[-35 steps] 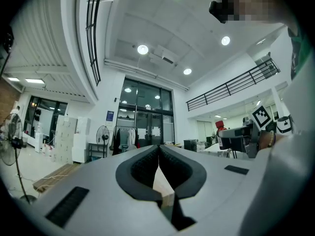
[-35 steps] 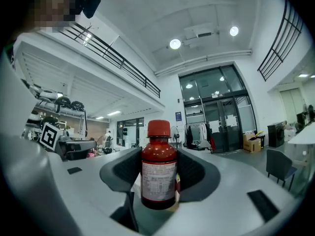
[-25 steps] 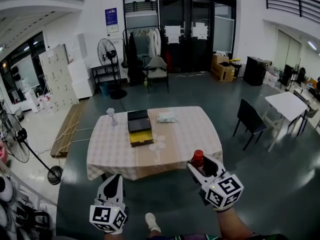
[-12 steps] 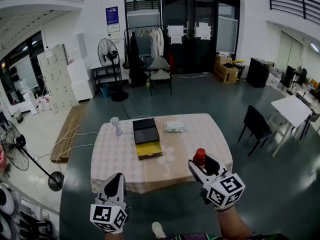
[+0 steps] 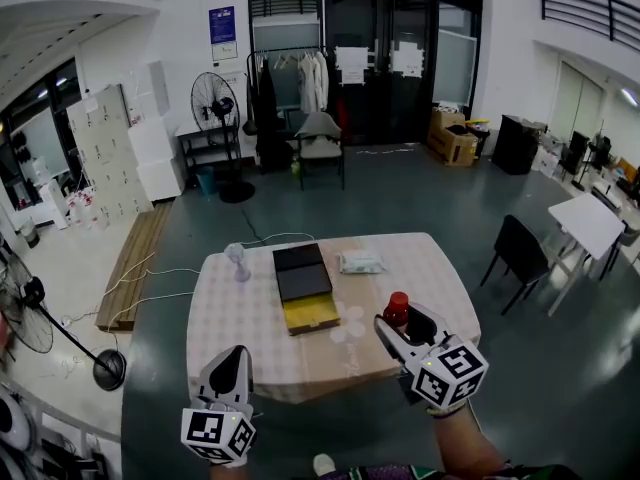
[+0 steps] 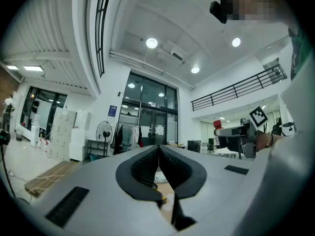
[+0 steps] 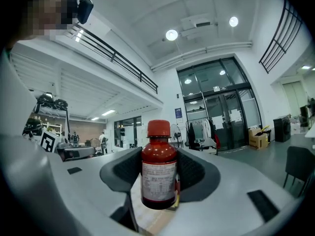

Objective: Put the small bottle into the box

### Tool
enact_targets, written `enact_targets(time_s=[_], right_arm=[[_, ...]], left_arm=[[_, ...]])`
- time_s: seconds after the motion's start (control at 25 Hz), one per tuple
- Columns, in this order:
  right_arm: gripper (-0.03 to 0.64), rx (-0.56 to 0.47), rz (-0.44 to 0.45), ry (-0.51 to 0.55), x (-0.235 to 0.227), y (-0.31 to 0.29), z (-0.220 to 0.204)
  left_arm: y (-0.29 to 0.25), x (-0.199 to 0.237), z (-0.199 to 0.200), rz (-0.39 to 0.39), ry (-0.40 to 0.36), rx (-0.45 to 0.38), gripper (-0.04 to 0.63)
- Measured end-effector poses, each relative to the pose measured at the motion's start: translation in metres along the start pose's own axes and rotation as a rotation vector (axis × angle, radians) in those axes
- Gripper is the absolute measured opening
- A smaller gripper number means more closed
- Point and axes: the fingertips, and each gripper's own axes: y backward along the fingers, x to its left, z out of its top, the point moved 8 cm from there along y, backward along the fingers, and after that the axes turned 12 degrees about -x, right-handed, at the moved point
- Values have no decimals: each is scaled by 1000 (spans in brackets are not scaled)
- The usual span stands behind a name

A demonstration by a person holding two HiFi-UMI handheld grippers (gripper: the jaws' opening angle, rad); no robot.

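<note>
A small dark-red bottle [image 5: 397, 309] with a red cap stands upright between the jaws of my right gripper [image 5: 399, 324], which is shut on it, held in the air just short of the table's near edge. In the right gripper view the bottle [image 7: 159, 167] fills the middle, its white label facing the camera. The box [image 5: 305, 288] lies open mid-table, black lid at the far end, yellow tray nearest me. My left gripper [image 5: 231, 356] hangs low on the left, short of the table, jaws closed together on nothing [image 6: 158, 154].
The table [image 5: 440, 293] wears a pale checked cloth. On it are a white packet [image 5: 360, 262] and a small clear stand [image 5: 238, 261]. A black chair [image 5: 520, 253] and white table [image 5: 590, 220] stand to the right, floor fans [image 5: 214, 108] to the left.
The view has moved toward the table, which now sits nearer both grippers. The right gripper still holds the bottle; the left stays shut.
</note>
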Motion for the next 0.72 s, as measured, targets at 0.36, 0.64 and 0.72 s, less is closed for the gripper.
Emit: enact_targets(time_s=[0.36,0.64,0.72], right_arm=[[225,33,2,-4,2,-51,-27],[225,78,3,-46,-7,-74,-44],[225,84,7,-60,-11,-82,-51]], left_arm=[[-21,39,-25,-17,33,14,25],[-35,52,-33,-8,50,30,25],[-40,56,-39,-5,49,37,25]])
